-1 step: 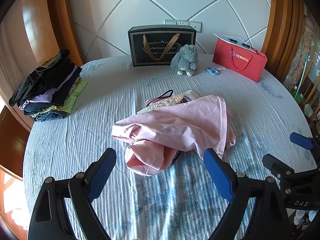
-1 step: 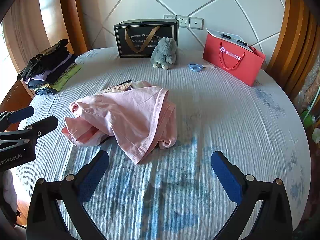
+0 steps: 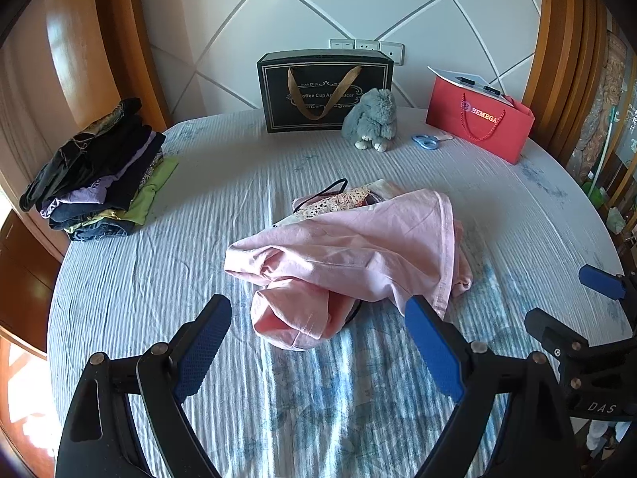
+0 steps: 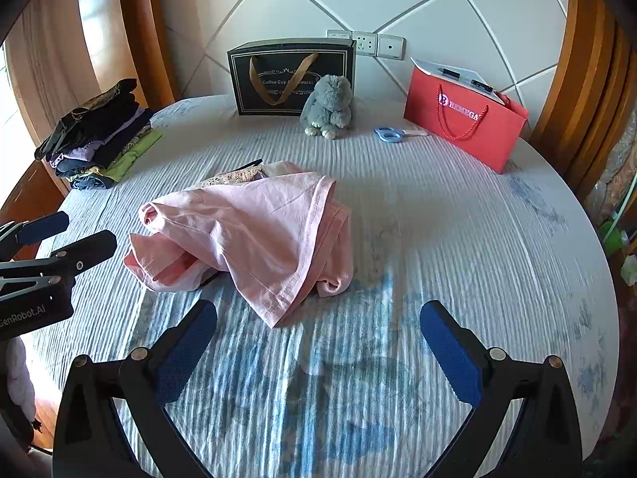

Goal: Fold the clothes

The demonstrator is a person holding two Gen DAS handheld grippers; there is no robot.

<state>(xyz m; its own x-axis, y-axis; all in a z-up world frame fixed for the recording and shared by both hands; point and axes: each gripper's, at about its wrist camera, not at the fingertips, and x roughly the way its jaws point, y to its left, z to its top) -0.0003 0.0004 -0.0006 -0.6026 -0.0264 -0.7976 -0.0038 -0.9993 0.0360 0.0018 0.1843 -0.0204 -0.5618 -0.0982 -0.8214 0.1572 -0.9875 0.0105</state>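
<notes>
Through the left wrist camera I see my left gripper (image 3: 318, 326) spread wide, holding nothing, hovering just short of the crumpled pink garment (image 3: 350, 255) that lies in the middle of the round table (image 3: 199, 239). A lace-trimmed piece (image 3: 338, 201) pokes out from under its far side. A stack of folded clothes (image 3: 99, 171) sits at the table's left edge — the black gift bag (image 3: 324, 89), grey plush rabbit (image 3: 372, 119), blue scissors (image 3: 425, 141) and red bag (image 3: 479, 119) line the back. My right gripper (image 3: 569, 302) shows at the right edge.

Through the right wrist camera, that right gripper (image 4: 318, 334) is also wide and empty, above bare cloth near the pink garment (image 4: 254, 235) — its hem corner points toward me. The left gripper (image 4: 67, 235) sits at the left.
</notes>
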